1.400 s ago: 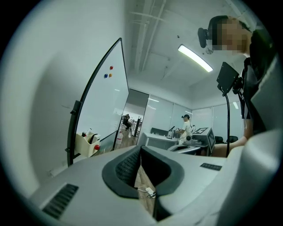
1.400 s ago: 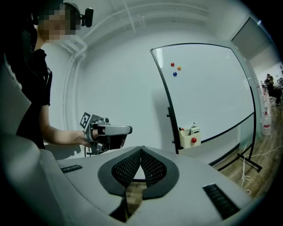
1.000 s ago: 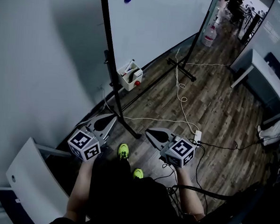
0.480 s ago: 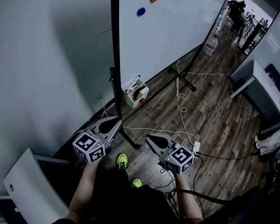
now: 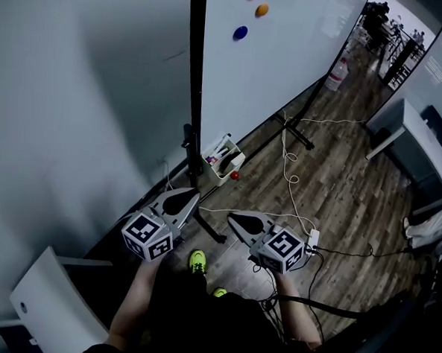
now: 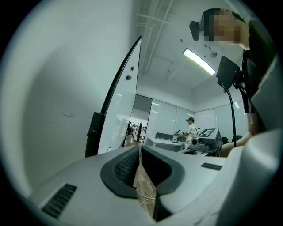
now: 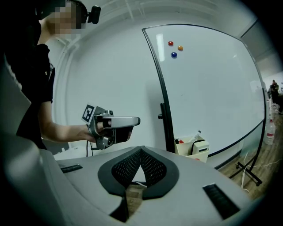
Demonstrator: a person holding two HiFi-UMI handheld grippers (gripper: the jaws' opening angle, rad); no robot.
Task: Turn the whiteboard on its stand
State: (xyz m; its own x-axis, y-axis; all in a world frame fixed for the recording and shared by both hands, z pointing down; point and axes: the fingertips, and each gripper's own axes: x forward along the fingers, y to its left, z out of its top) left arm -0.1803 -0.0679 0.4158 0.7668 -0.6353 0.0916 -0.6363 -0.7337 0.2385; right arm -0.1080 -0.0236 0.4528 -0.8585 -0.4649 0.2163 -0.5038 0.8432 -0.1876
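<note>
Head view, far left: grey wall, white panel at the low corner. Next, left gripper, held low, tip near the foot of the black post of the stand. Jaws closed tip to tip in the left gripper view, nothing between the pads, only floor planks through the gap beneath. Whiteboard upright on its stand ahead of both grippers, apart from both, untouched. Three magnets near the upper left of its face. Left gripper view: board almost edge-on, a thin sliver, magnets mere dots; behind it a glass-walled room and a person in a striped shirt, not made out in the head view. Right gripper view: board face broad and full, red, orange and blue magnets clear, marker box just right of the post, left gripper side-on in a hand. Head view alone: green shoes, white cable across the wood floor to a power strip. Right gripper right of the left one, near it, not touching. Jaws shut on nothing, pads meeting at the tip. Far right: white desk, water bottle by the board's far end.
</note>
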